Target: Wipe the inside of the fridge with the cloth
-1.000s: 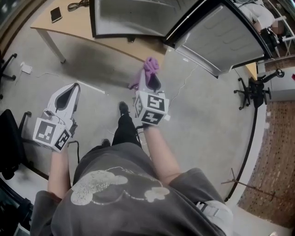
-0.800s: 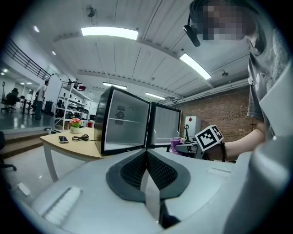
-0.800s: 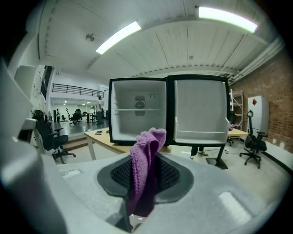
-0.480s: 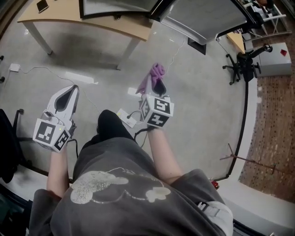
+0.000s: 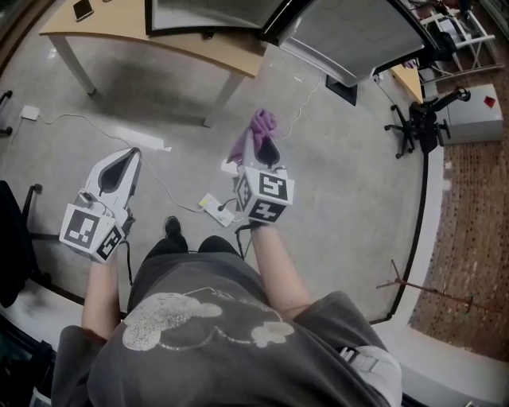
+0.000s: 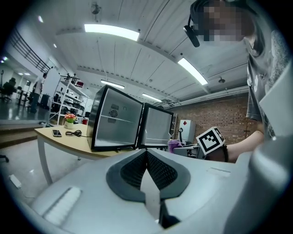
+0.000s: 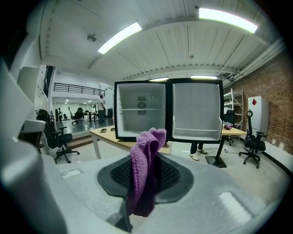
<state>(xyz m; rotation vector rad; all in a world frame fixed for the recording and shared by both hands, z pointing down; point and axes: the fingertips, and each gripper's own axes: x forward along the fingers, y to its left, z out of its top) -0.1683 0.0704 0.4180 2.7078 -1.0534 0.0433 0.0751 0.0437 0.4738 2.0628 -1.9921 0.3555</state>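
At the left, the left claw (image 5: pixel 129 154) hangs over the grey floor (image 5: pixel 342 183) with its two jaws pressed together and nothing between them; its own view shows the dark pads (image 6: pixel 158 171) meeting along one line. Just right of it, the right claw (image 5: pixel 263 140) is clamped on the single purple cloth (image 5: pixel 256 129). The right gripper view shows that cloth (image 7: pixel 143 164) bunched upright between the jaws, one end poking up above the tips and the other hanging down. The cloth is in the air, well apart from the fridge and not inside it.

Ahead stands one wooden worktop (image 7: pixel 112 140), and on it one black fridge (image 7: pixel 139 109) with pale inner walls and one shelf across its cavity. Its one door (image 7: pixel 197 109) is swung fully open to the right. One phone (image 5: pixel 82 9) lies on the worktop left of the fridge. Two black office chairs show in the right gripper view, one (image 7: pixel 58 136) at the far left and one (image 7: pixel 252 139) at the far right.
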